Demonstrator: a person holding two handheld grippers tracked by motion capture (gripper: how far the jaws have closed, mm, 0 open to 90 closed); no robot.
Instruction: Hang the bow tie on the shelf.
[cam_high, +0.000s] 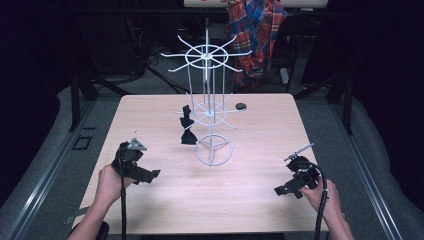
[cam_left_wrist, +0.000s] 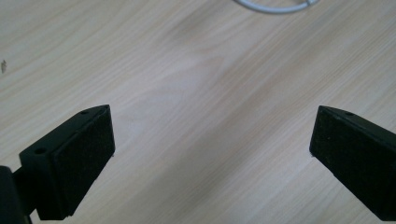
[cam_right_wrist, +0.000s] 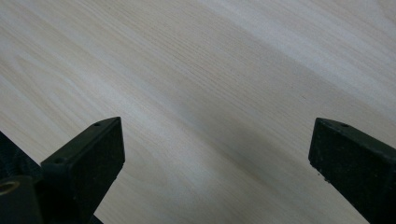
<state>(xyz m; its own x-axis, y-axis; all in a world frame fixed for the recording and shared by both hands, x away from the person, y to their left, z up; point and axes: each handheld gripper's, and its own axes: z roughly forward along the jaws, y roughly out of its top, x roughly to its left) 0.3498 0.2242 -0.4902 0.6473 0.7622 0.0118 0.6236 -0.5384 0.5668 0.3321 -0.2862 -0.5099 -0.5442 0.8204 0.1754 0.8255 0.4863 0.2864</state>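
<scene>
Nearest to the person, both grippers are low over the wooden table (cam_high: 260, 150), on the near side of the white wire rack (cam_high: 210, 107). The left gripper (cam_high: 150, 175) is held to the near left of the rack. Its jaws stand wide apart and nothing is between them; in the left gripper view there is only bare wood under the pads (cam_left_wrist: 84, 158), and the round base ring of the rack (cam_left_wrist: 275, 5) is seen at the top edge. So this gripper points toward the foot of the rack, but it is apart from it.

The right gripper (cam_high: 281, 189) is to the near right of the rack, well apart from it. Its jaws are also wide and empty, with only table wood between them in the right gripper view. I judge that both hands are waiting here, perhaps after one piece was hung.

The rack stands upright near the middle of the table. A black cloth piece (cam_high: 187, 126) hangs on its left side from a hook of the lower tier, and its bottom end is just beside the base ring. I think the hook holds it so that it can hang freely.

Behind the rack, a small dark round spot (cam_high: 241, 106) is on the table. Beyond the far edge of the table hangs a plaid shirt (cam_high: 256, 32).
</scene>
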